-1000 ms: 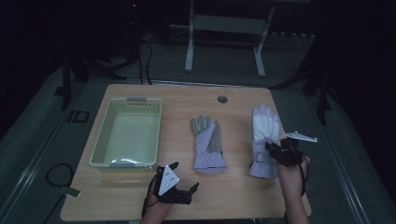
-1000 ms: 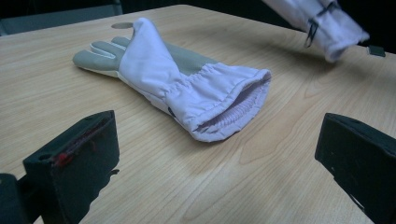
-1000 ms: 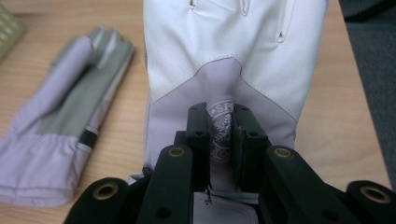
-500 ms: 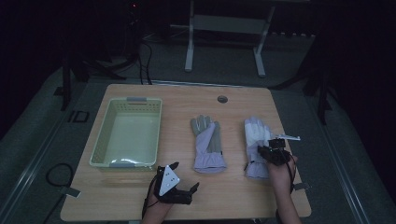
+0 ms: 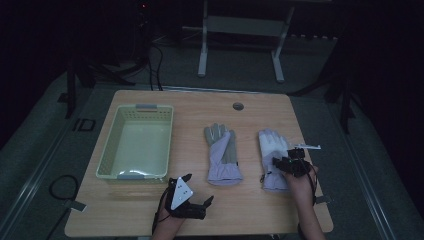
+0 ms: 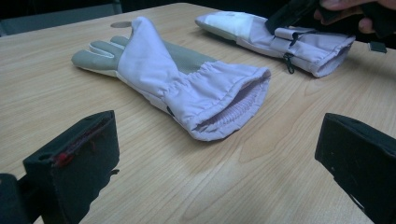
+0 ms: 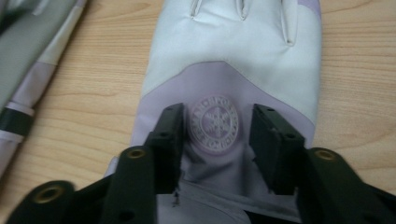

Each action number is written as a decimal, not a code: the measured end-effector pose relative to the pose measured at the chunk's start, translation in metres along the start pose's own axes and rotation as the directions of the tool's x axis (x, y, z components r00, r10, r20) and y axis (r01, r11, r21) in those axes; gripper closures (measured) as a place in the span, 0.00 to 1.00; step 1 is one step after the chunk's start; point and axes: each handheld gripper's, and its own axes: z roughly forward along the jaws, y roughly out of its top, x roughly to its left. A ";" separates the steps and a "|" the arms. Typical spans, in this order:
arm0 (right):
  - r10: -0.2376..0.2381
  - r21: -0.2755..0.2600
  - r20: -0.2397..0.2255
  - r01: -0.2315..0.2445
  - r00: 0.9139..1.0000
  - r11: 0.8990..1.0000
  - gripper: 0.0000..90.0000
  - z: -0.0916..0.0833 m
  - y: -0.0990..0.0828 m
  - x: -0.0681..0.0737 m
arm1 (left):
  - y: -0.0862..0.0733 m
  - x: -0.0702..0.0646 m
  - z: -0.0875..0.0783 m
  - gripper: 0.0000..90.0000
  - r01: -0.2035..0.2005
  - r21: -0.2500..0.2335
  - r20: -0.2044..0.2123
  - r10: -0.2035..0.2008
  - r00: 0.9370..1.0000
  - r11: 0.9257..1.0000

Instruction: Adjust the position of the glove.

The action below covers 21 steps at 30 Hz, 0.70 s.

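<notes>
Overhead, the high view puts the right gripper at the lower right of the frame, directly over the wrist end of the right glove, which lies flat on the table with its long axis running up the frame, fingers toward the top. The other glove lies parallel just to its left, and the basket sits well apart at the left. The left gripper rests near the bottom edge, below that middle glove and farther from the right one.

From the left gripper view, its two jaws stand wide apart at the lower corners with nothing between them; the middle glove lies ahead, cuff toward the camera.

Looking along the right gripper, the jaws have just been opening and now stand partly apart, straddling the round snowflake badge on the glove's back without pinching the fabric. The glove's length runs straight ahead, away from the jaws.
</notes>
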 end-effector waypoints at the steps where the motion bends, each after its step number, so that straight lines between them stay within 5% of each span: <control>1: -0.003 -0.003 -0.020 0.003 1.000 1.000 0.58 -0.002 0.001 -0.001 | 0.000 0.000 0.000 0.00 -0.001 0.000 0.000 0.001 1.000 1.000; 6: -0.106 -0.041 -0.061 0.104 0.992 0.994 0.55 -0.012 0.006 -0.006 | 0.000 0.000 0.000 0.00 0.000 0.000 0.001 0.000 1.000 1.000; 9: -0.176 -0.054 -0.084 0.172 0.981 0.984 0.54 -0.022 0.012 -0.009 | 0.000 0.000 0.000 0.00 0.001 0.000 0.001 -0.001 1.000 1.000; 17: -0.379 -0.024 -0.123 0.379 0.917 0.925 0.57 -0.037 0.015 -0.014 | 0.000 0.000 0.000 0.00 0.003 -0.001 0.001 -0.003 1.000 1.000; 20: -0.404 -0.002 -0.118 0.407 0.907 0.914 0.55 -0.030 0.012 -0.014 | 0.000 0.000 0.000 0.00 0.005 0.001 0.001 -0.005 1.000 1.000; 21: -0.399 0.002 -0.113 0.401 0.910 0.916 0.55 -0.027 0.012 -0.015 | 0.000 0.000 0.000 0.00 0.004 0.001 0.001 -0.004 1.000 1.000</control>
